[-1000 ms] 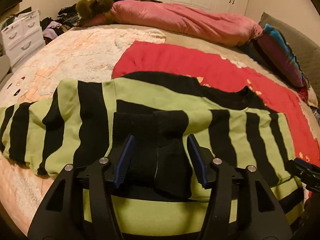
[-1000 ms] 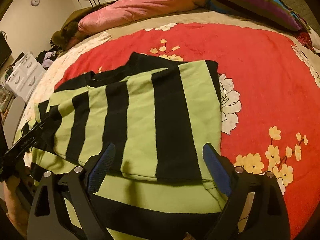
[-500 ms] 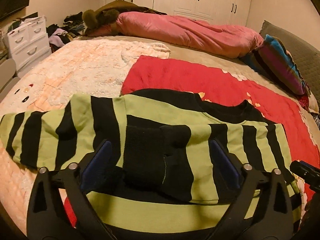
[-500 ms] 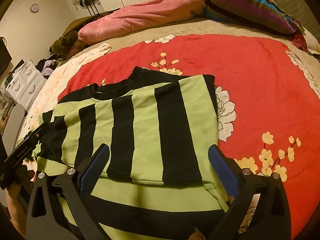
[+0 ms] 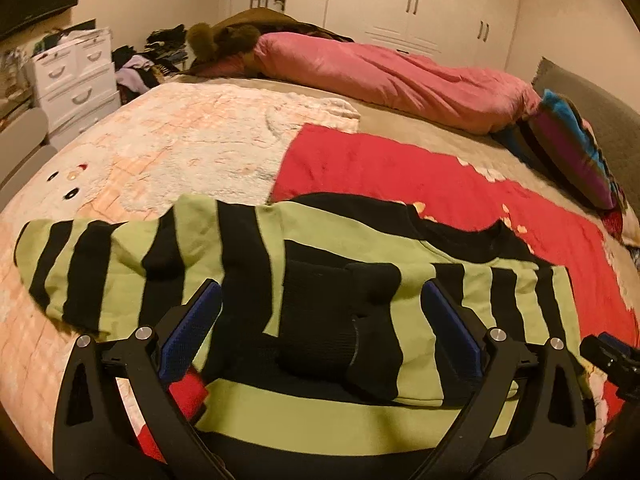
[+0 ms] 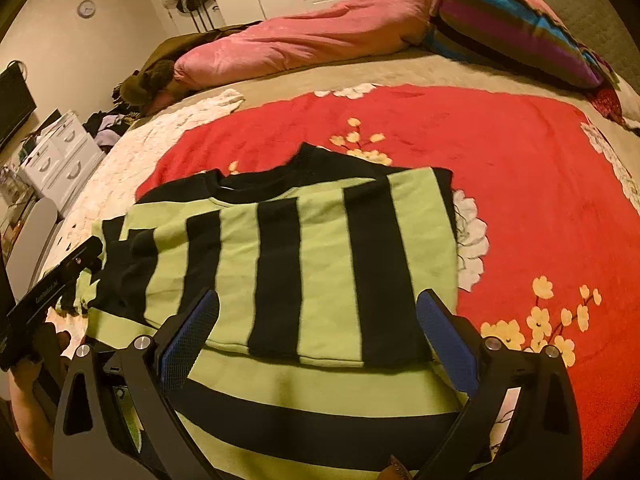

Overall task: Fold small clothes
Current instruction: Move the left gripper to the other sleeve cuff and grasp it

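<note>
Striped sweater (image 5: pixel 340 264) (green and black) lies flat on the bed, partly on the red flowered blanket (image 6: pixel 520 184) and partly on the pale quilt (image 5: pixel 168 160) to its left. In the right wrist view the lower part is folded up over the body, the folded edge running across just ahead of the fingers. In the left wrist view one sleeve stretches out to the left over the quilt; a black cuff (image 5: pixel 332 320) lies folded onto the chest.

Left gripper (image 5: pixel 320 328): jaws have just been opening and now stand wide; the cuff lies between the blue pads (image 5: pixel 188 332) but they do not press on it. Holds nothing.

Right gripper (image 6: pixel 320 336): jaws have just been opening, now wide apart above the folded edge; pads clear of the cloth. Holds nothing.

Pink duvet (image 5: pixel 392 80) and striped pillow (image 6: pixel 512 28) lie at the far side of the bed. White drawers (image 5: pixel 76 76) stand beside the bed.
</note>
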A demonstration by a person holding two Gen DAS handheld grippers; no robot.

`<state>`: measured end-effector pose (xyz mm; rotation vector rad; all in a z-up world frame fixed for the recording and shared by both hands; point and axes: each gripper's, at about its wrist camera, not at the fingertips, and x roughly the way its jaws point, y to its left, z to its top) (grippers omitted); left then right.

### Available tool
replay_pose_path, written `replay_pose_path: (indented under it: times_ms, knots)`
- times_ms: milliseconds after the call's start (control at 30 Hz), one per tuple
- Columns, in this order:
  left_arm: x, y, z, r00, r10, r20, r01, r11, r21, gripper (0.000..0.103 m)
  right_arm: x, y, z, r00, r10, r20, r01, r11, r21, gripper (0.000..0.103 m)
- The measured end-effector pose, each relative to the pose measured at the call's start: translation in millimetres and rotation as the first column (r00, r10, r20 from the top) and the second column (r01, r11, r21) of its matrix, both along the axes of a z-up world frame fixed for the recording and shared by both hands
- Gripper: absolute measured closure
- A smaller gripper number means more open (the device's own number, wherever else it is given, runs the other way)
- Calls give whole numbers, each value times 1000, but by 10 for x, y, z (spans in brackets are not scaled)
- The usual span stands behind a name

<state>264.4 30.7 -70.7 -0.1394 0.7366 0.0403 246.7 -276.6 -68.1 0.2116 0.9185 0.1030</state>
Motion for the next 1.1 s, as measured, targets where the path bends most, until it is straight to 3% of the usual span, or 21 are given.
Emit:
replay_pose_path:
  times_ms: [233, 467, 767, 867, 1100]
  knots:
    - [-136, 147, 136, 997, 72, 9, -72, 997, 11, 10, -13, 215, 143, 998, 52, 31, -52, 999, 4, 4]
    - [-363, 367, 321, 994, 108, 16, -106, 990, -88, 9, -42, 359, 301, 995, 83, 62, -84, 996, 15, 4]
    - [-523, 693, 486, 990, 141, 22, -139, 988, -69, 9, -48, 540, 507, 988, 118, 100, -122, 992, 29, 4]
    - [-549, 866, 473, 989, 151, 2, -150, 984, -90, 9, -40, 653, 551, 985, 139, 106, -143, 989, 34, 4]
    - [-608, 1203, 427, 981, 193, -30, -194, 980, -51, 9, -8, 929, 626, 976, 187, 115, -191, 981, 24, 4]
